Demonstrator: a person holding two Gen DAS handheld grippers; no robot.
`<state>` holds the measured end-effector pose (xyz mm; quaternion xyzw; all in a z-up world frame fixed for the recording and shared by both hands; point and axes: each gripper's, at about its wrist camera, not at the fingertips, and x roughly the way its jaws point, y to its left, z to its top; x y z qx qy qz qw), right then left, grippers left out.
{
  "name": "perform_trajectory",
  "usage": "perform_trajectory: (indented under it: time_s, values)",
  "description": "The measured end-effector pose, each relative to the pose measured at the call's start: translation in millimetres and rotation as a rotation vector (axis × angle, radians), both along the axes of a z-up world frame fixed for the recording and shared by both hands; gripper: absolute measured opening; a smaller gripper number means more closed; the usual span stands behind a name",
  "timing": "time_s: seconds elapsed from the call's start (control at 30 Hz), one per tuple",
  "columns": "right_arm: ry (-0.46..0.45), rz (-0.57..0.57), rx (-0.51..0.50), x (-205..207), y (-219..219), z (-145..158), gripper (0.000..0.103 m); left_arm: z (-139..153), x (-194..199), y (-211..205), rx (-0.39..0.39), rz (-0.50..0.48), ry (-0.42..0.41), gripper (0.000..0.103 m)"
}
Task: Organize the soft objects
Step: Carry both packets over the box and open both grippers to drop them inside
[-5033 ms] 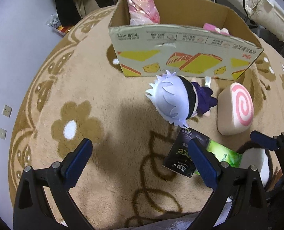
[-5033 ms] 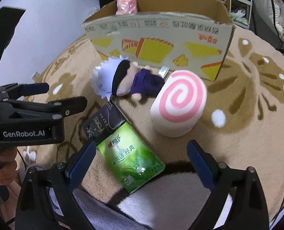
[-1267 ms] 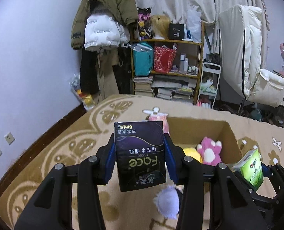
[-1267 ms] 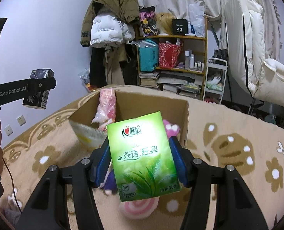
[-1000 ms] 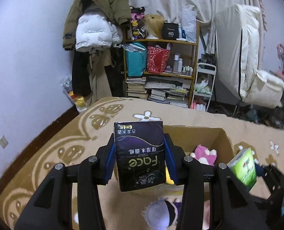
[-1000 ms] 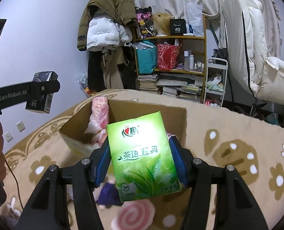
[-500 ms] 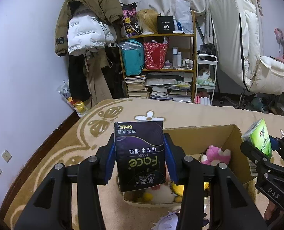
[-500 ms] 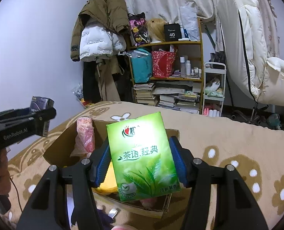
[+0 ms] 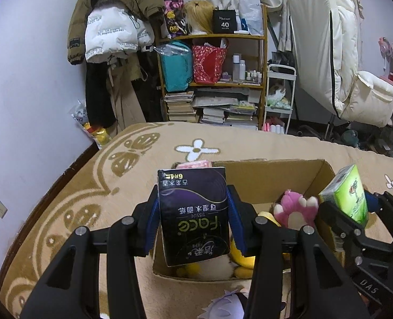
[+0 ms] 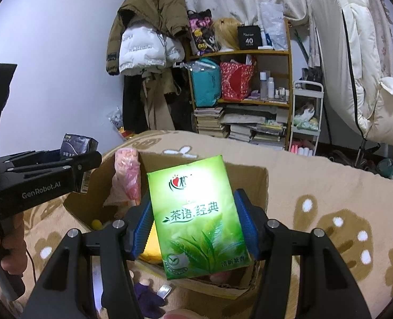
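- Two tissue packs up over the cardboard box (image 9: 289,171): left gripper (image 9: 193,220) clamped on the dark pack (image 9: 193,212), right gripper (image 10: 193,224) on the green pack (image 10: 196,218).
- Plushies already inside; a doll, maybe more, waits on the rug (image 9: 103,180).

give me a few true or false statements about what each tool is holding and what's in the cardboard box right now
1. The left tool is shut on a black tissue pack. True.
2. The right tool holds a red tissue pack. False: its pack is a green tissue pack.
3. The cardboard box is empty. False: a pink plush toy and yellow plush parts lie inside.
4. Both packs are up over the box, not yet resting in it. True.
5. The bookshelf behind the rug stands bare. False: it holds bags, bottles and stacked books.
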<state>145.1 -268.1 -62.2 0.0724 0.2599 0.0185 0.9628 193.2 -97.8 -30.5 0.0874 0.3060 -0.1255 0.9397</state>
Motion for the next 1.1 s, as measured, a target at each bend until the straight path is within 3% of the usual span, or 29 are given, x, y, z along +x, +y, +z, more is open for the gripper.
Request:
perform_trajectory:
  time_s: [0.33,0.43,0.53,0.63,0.73,0.8,0.93,1.0,1.1]
  values:
    - [0.042,-0.010,0.060,6,-12,-14,0.062,-12,2,-3,0.020,-0.025,0.028,0.046]
    - [0.047,-0.005,0.064,6,-12,-15,0.062,-13,4,-2,0.015,-0.019,0.038,0.058]
    - [0.048,-0.006,0.061,6,-12,-15,0.064,-14,2,-1,0.022,-0.005,0.023,0.059]
    - [0.037,-0.014,0.056,5,-13,-12,0.075,-13,1,0,0.023,-0.007,0.028,0.060]
    - [0.017,-0.021,0.058,0,-15,-7,0.086,-12,0,3,0.029,0.003,0.031,0.070]
    - [0.011,-0.033,0.063,-2,-18,-6,0.099,-11,0,6,0.034,0.015,0.029,0.071]
    - [0.018,-0.059,0.068,-5,-23,-6,0.103,-9,-1,14,0.034,0.020,0.057,0.073]
    - [0.026,-0.068,0.066,-7,-24,-6,0.103,-8,-2,19,0.033,0.032,0.065,0.083]
    - [0.036,-0.076,0.063,-10,-25,-6,0.103,-7,-5,27,0.024,0.050,0.082,0.087]
